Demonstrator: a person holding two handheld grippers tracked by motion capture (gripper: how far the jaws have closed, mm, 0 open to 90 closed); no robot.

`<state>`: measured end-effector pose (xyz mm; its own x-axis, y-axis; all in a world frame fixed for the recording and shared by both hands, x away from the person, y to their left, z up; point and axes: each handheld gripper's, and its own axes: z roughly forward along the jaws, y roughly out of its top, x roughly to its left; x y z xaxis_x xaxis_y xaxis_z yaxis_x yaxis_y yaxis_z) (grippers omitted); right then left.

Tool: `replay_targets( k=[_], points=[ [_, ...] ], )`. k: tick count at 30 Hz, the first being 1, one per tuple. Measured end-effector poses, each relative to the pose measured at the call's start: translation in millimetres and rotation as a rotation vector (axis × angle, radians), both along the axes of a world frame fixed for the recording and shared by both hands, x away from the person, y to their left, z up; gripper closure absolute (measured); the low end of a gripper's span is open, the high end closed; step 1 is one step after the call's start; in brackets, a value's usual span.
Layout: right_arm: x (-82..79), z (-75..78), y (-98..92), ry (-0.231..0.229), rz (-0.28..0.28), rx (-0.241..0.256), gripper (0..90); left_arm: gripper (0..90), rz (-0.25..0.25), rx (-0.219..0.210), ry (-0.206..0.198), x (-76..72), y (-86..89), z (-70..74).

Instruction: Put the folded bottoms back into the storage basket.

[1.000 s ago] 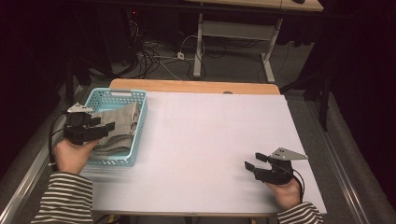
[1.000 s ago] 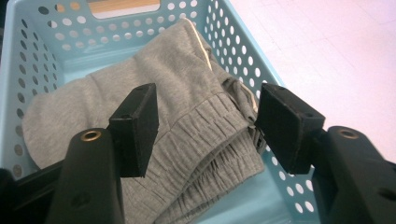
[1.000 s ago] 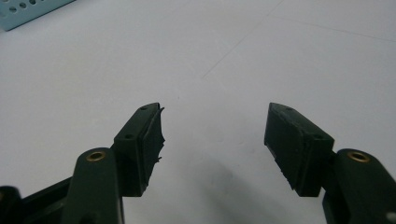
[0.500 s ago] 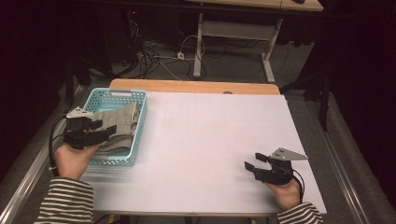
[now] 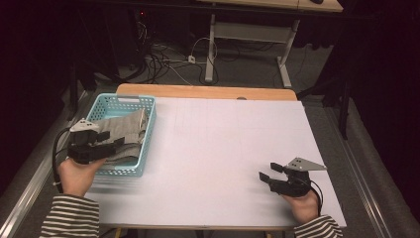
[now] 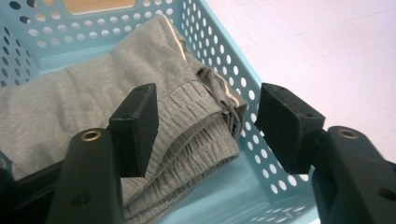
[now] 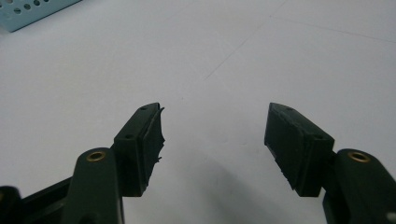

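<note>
I am looking at a folded grey sweat garment (image 6: pixel 116 93), seemingly jogging trousers with an elastic waistband and a pale side stripe, lying inside the light blue perforated basket (image 5: pixel 147 136) at the left side of the white tabletop (image 5: pixel 223 148). I am judging it to be soft, light and floppy: it will sag and unfold when lifted, it will not slip much on rubber pads, and nothing about it is fragile. The thick gathered waistband (image 6: pixel 201 109), where several layers stack near the basket's right wall, looks to me like the best place to pinch, since a bite there should catch more than the top layer. My left claw (image 6: pixel 205 119) is hovering over the basket's near end with its jaws spread wide, the waistband sitting right between and just beyond them, not yet touched as far as I can tell. My right claw (image 5: pixel 270 176) is resting low over the bare tabletop near the front right corner, jaws also gaping and holding nothing, well apart from the basket.
</note>
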<state>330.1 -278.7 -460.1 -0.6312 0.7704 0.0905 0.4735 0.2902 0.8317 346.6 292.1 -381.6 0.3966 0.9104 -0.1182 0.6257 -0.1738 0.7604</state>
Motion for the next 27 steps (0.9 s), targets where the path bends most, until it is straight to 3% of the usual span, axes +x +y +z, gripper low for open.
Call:
replay_targets(
  k=[27],
  points=[
    [-3.9, 0.4, -1.1, -0.002, 0.003, 0.008, 37.1, 37.4, -0.026, -0.044, -0.015, -16.5, 0.8, -7.5]
  ],
)
